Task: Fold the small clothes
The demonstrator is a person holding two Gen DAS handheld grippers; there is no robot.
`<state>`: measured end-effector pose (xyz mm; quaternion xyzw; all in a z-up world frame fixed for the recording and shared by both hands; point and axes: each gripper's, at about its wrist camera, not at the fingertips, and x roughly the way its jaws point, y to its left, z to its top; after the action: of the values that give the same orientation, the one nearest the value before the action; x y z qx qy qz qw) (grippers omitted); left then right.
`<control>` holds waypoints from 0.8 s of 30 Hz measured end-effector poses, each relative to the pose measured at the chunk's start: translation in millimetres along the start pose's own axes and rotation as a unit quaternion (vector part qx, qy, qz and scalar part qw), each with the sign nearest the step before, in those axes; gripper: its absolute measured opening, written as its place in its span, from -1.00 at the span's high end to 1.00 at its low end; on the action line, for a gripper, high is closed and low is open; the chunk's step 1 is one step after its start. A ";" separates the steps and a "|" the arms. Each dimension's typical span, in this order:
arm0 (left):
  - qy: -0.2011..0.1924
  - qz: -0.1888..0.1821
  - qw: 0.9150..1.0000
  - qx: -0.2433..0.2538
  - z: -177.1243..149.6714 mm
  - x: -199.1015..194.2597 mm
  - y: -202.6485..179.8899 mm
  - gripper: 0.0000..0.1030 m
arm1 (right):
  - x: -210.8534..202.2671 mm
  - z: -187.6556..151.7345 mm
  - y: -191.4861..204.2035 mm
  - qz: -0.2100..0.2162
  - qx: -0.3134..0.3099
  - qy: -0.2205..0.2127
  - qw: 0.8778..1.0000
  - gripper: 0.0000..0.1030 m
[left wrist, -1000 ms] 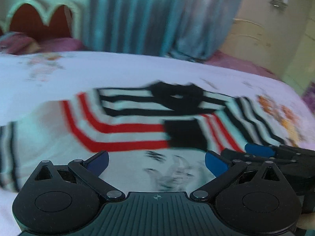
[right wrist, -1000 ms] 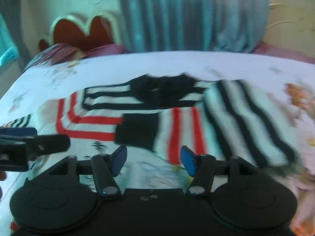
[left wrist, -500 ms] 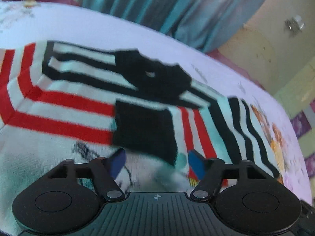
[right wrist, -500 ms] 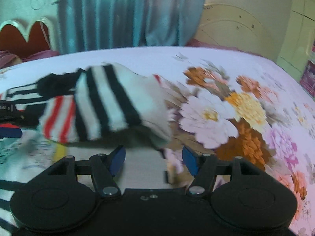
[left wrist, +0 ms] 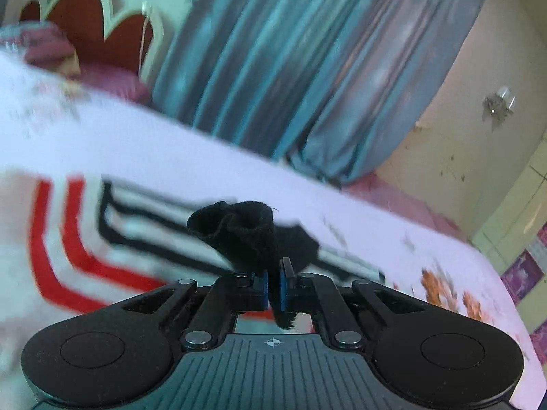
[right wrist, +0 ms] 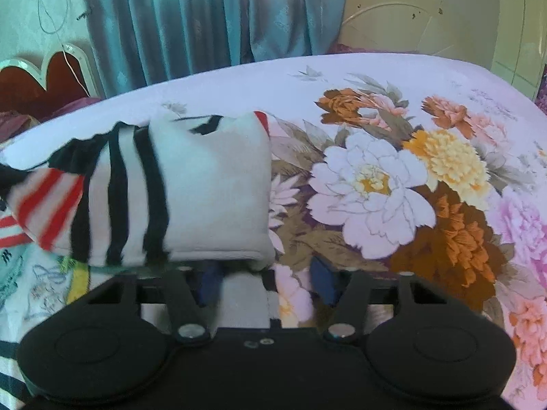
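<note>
— Black cloth is what the left gripper (left wrist: 272, 288) has; its jaws have just been closing and now pinch the dark cuff (left wrist: 239, 232) of the striped top (left wrist: 68, 239), which bunches up above the blue pads (left wrist: 264, 285).

— A second ago those jaws stood wide over the flat garment with nothing in them?

— Yes; so the grasp is fresh, and I judge a sleeve fold is about to start.

— And the right gripper (right wrist: 266, 282)?

— Its jaws have been closing too, yet a gap shows between the pads; the near edge of the folded sleeve (right wrist: 205, 188) lies over the left pad and some cloth sits between them; whether they press on it I cannot tell.

— Where does the top lie?

— Spread on the bed (right wrist: 393, 78), toward its left side in the right camera's view, with the folded sleeve ending just beside the big printed flowers (right wrist: 369, 184); half a second ago this gripper was a little farther from that sleeve.

— So one end is secured and the other is probably being taken.
</note>
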<state>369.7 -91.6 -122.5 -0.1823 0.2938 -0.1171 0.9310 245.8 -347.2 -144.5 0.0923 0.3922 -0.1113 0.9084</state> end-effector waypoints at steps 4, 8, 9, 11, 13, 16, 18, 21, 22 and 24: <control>0.001 0.035 0.999 0.018 -0.3 -7.1 19.4 0.90 | 6.4 1.1 7.4 0.015 -0.010 0.009 1.000 0.59; 0.042 0.072 0.996 0.019 -26.7 8.1 38.7 0.90 | 3.0 -2.6 2.1 0.011 0.001 -0.002 1.000 0.69; 0.049 0.077 0.996 0.023 -34.0 13.3 40.0 0.90 | 5.8 -5.4 -1.3 0.010 0.011 0.006 1.000 0.69; 0.059 0.087 0.994 0.026 -43.6 17.9 44.5 0.90 | 5.6 -7.8 -2.6 0.011 0.010 0.008 1.000 0.70; 0.060 0.089 0.994 0.032 -47.9 18.2 43.8 0.90 | 3.9 -7.2 -2.6 0.016 0.002 0.018 1.000 0.69; 0.069 0.095 0.991 0.060 -43.2 14.7 38.7 0.87 | -5.4 -6.0 -9.6 0.037 0.005 0.032 0.999 0.37; 0.066 0.102 0.990 0.072 -41.7 5.8 37.6 0.54 | -18.7 -4.8 -15.5 0.043 0.011 0.022 0.999 0.12; 0.037 0.120 0.989 0.084 -39.9 -16.0 34.5 -0.14 | -33.8 5.5 -23.2 0.045 0.016 -0.012 0.999 0.09; 0.023 0.119 0.989 0.089 -38.3 -23.3 32.6 -0.14 | -32.9 11.8 -25.1 0.047 0.016 -0.017 0.999 0.08; 0.019 0.104 0.989 0.101 -33.7 -27.4 24.3 -0.14 | -22.6 24.6 -28.0 0.047 0.021 -0.018 0.999 0.04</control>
<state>330.6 -69.8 -144.3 -0.0535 0.3158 -0.0520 0.9459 240.0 -377.4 -113.6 0.1275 0.3689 -0.0777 0.9174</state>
